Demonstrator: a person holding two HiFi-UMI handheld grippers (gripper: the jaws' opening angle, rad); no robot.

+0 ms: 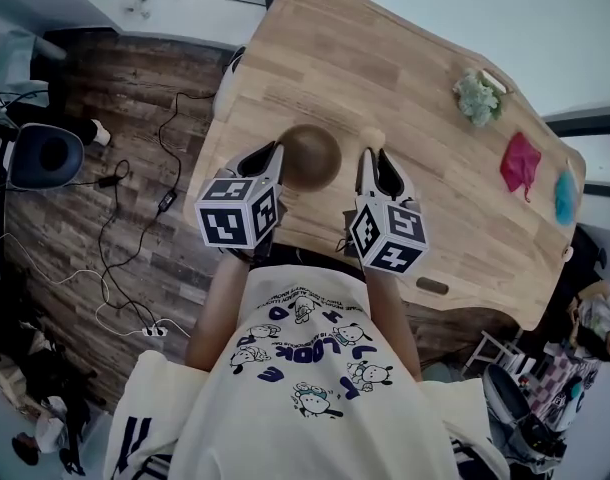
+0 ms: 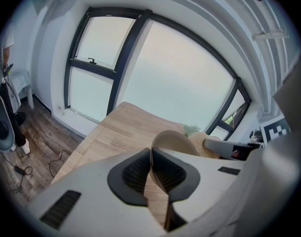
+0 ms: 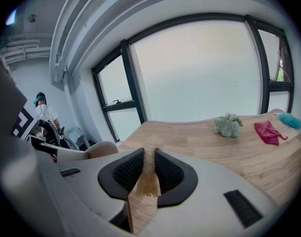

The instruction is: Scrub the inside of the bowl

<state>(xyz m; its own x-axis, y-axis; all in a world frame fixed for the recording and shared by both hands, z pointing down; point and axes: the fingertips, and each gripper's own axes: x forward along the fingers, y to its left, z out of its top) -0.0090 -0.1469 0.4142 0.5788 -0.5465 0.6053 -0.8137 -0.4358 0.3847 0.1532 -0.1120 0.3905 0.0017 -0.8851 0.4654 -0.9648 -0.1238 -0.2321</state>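
Where its jaws meet, left gripper (image 2: 151, 158) clamps the bowl (image 2: 174, 140) rim.

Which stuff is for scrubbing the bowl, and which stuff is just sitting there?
For the job:
- bowl, rim clamped in the left gripper
- scrubber, pinched in the right gripper

Just lying about, farther along the table:
- green bunch
- red cloth
- blue thing

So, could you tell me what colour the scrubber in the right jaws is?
The scrubber is golden-tan mesh, clearest in the right gripper view.
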